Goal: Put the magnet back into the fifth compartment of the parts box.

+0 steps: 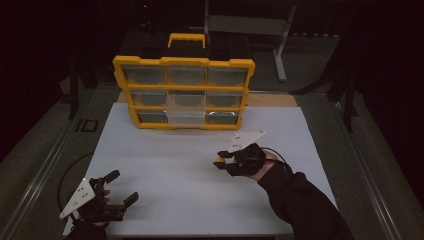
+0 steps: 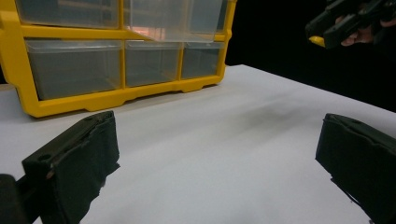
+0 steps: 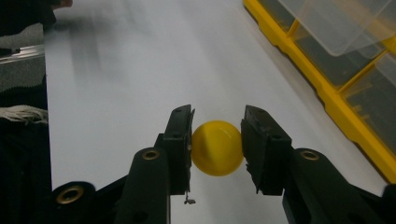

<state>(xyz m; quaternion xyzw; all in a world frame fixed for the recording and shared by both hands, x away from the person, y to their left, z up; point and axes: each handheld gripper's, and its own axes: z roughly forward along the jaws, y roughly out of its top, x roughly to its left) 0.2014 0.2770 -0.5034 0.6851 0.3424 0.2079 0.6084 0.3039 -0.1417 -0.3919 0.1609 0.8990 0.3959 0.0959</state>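
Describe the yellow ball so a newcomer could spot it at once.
Start at the yellow drawer organizer at the far end of the white table. Come forward and right to the right gripper. The yellow ball sits clamped between its black fingers, the only loose yellow thing.

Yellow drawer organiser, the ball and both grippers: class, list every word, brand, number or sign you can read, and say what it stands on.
None can be read.
Yellow organiser: no label legible on frame or clear drawers.
Yellow ball between the right gripper jaws: plain.
Left gripper: no marking legible.
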